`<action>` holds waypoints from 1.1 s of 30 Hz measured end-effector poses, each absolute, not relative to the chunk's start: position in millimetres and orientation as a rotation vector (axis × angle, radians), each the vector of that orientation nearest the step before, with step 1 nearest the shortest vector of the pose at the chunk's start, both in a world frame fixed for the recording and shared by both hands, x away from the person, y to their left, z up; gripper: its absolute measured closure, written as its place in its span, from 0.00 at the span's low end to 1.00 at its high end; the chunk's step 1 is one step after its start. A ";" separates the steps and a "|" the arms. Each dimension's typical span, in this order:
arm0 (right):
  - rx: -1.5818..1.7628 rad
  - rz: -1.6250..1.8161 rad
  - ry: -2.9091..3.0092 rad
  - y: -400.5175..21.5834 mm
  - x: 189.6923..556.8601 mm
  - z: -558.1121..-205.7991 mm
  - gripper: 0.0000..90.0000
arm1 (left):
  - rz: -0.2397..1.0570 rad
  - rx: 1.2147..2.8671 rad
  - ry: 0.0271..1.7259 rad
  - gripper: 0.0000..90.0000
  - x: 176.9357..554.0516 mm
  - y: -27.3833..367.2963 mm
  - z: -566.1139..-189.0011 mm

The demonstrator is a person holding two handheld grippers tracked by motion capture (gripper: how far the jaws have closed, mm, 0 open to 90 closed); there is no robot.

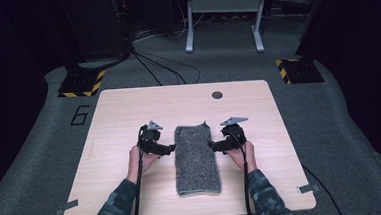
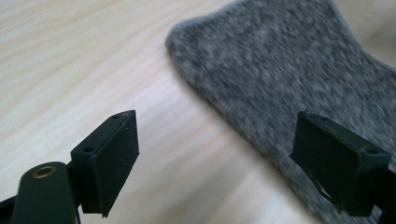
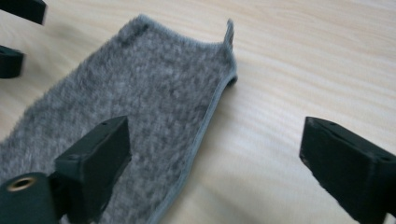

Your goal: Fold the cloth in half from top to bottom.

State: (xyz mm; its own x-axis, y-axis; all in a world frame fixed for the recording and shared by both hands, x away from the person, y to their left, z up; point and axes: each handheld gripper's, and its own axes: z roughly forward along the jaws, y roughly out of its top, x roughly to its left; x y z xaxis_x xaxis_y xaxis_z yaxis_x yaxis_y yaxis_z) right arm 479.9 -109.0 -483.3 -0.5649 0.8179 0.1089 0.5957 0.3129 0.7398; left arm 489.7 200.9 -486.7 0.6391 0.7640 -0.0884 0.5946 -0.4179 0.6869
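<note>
A grey fleecy towel [image 1: 196, 159], folded into a long strip, lies flat in the middle of the wooden table [image 1: 123, 111]. One far corner [image 3: 229, 29] of it curls up. My left gripper [image 1: 170, 149] is at the strip's left edge and my right gripper [image 1: 213, 145] at its right edge, both pointing inward. In the left gripper view the open jaws [image 2: 217, 126] straddle the towel's edge [image 2: 280, 65] with nothing pinched. In the right gripper view the open jaws [image 3: 217, 128] likewise hang over the towel's hem [image 3: 154, 88], with the left gripper [image 3: 16, 35] across from them.
A dark round hole [image 1: 217, 95] sits near the table's far edge. Grey tape tabs [image 1: 66, 208] mark the front corners. On the floor beyond stand two posts with yellow-black bases [image 1: 82, 84] and a metal frame [image 1: 223, 15]. Cables trail from both grippers toward the near edge.
</note>
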 end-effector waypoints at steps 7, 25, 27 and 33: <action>1.315 1.080 2.303 -99.9 510.1 -482.7 0.17 | 0.292 2.169 1.097 0.17 523.3 191.2 -488.8; 1.454 0.986 2.339 -80.4 567.4 -505.6 0.48 | 0.260 2.209 1.127 0.25 562.7 174.0 -508.0; 1.431 0.953 2.346 -77.8 567.9 -507.4 0.51 | 0.269 2.214 1.112 0.27 563.7 174.4 -508.3; 1.317 0.860 2.355 -70.7 562.8 -507.8 0.58 | 0.301 2.227 1.113 0.29 563.5 171.0 -508.3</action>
State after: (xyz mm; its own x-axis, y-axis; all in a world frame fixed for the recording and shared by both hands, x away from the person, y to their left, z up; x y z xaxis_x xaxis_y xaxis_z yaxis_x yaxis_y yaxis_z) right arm 562.8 -70.7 -507.8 -0.5298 0.8478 0.0221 0.6626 0.3976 0.6347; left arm 563.5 171.0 -508.3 0.6180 0.7830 -0.0709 0.6409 -0.4496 0.6222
